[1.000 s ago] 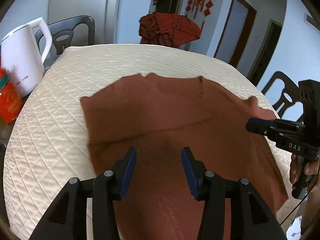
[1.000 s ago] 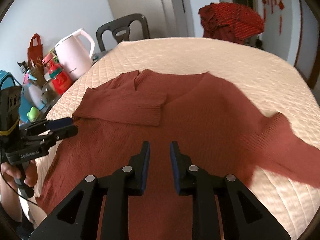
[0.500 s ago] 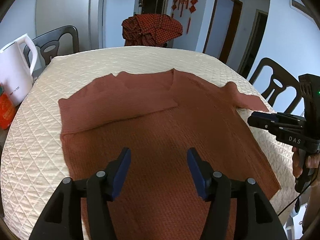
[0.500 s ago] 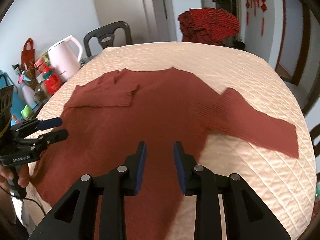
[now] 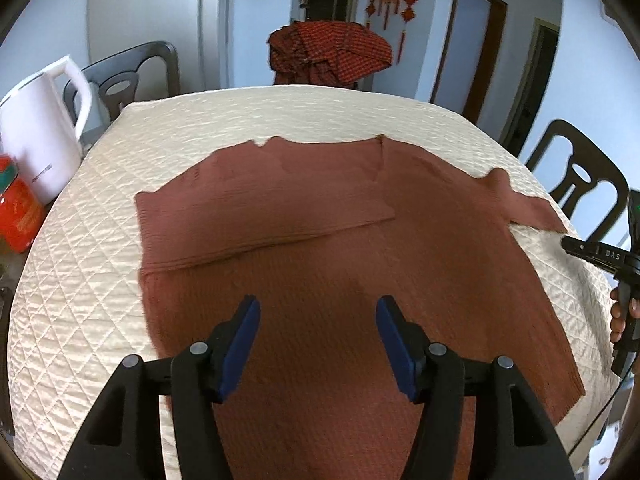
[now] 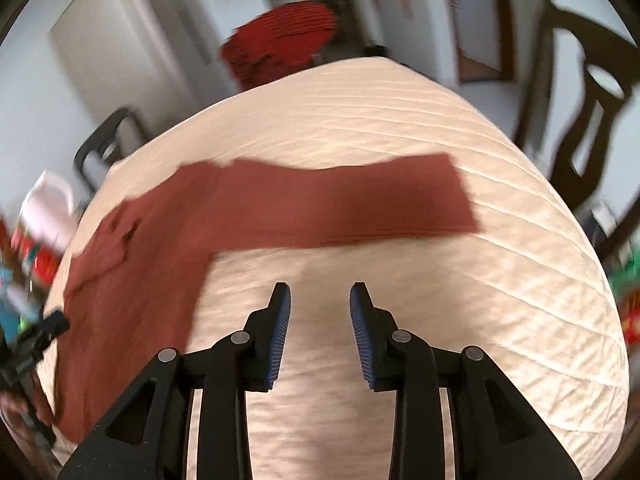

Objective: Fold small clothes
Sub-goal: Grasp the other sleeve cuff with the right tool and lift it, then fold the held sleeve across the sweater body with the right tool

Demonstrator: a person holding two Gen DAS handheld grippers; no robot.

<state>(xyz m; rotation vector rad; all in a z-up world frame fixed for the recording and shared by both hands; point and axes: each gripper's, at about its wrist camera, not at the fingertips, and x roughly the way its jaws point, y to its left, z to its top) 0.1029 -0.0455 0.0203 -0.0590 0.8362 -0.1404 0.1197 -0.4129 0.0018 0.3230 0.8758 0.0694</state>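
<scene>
The left gripper (image 5: 318, 334) hangs spread and empty over the sweater (image 5: 340, 264), which fills the frame's centre, one sleeve already folded across its chest. The right gripper (image 6: 320, 330) is parted too, above bare quilt (image 6: 440, 320), with the outstretched sleeve (image 6: 360, 204) lying mid-frame beyond it. Best pinch that cuff squarely, then carry it flat across the body.

Cream quilted table cover (image 5: 100, 264) under everything. White electric kettle (image 5: 36, 140) at far-left edge, red jar (image 5: 18, 216) just in front of it. Dark chair (image 5: 132, 80) behind kettle, another dark chair (image 5: 580, 176) right side. Red checked cloth heap (image 5: 328, 52) past the far edge. Red hanging ornaments (image 5: 396, 4) on back wall.
</scene>
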